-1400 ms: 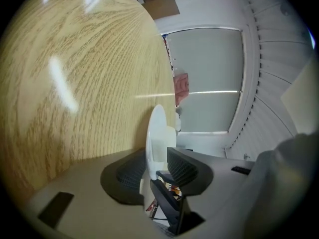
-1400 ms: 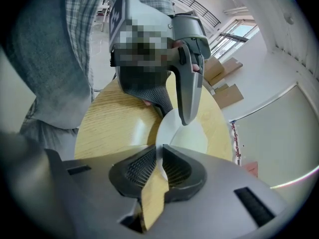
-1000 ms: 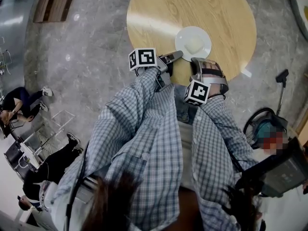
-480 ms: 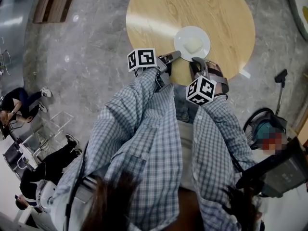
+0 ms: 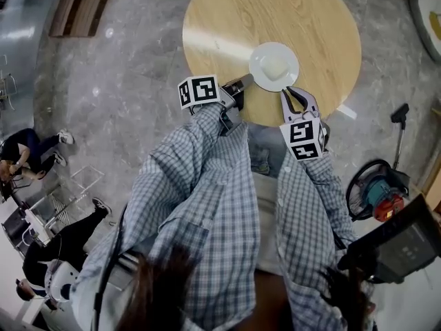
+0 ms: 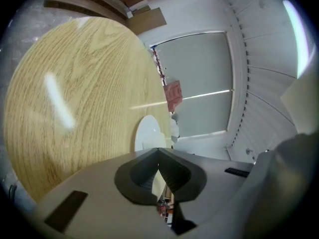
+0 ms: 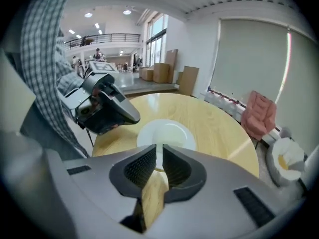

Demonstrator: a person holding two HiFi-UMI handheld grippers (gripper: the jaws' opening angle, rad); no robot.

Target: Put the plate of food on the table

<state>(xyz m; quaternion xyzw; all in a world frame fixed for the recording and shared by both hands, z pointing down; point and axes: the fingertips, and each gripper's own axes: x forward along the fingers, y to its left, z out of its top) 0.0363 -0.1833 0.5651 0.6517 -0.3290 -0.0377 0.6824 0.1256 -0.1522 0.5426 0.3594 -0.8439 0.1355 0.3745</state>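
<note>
At the far left edge of the head view some seated people (image 5: 27, 147) are on the grey stone floor (image 5: 124, 61), well apart from the round wooden desk (image 5: 303, 12). The left hand-held gripper (image 5: 242, 83), at the end of a checked sleeve (image 5: 193, 164), reaches over the near edge of the desk. Its tip is just beside the lower left rim of the plate (image 5: 257, 66); whether it touches the rim I cannot tell. Its jaws have just been closing and are now clenched, tip against tip, with nothing between them, as the left gripper view shows. The white plate stands flat on the desk, near the edge closest to the person, with a pale portion of food (image 5: 276, 65) in its middle. The right hand-held gripper (image 5: 289, 92) points at the plate from the lower right, just beside the rim. In the right gripper view its jaws are drawn together with only a thin slit between the pads. They grasp nothing, and the plate lies beyond them. At the far right a vacuum cleaner (image 5: 375, 190) stands on the floor.
</note>
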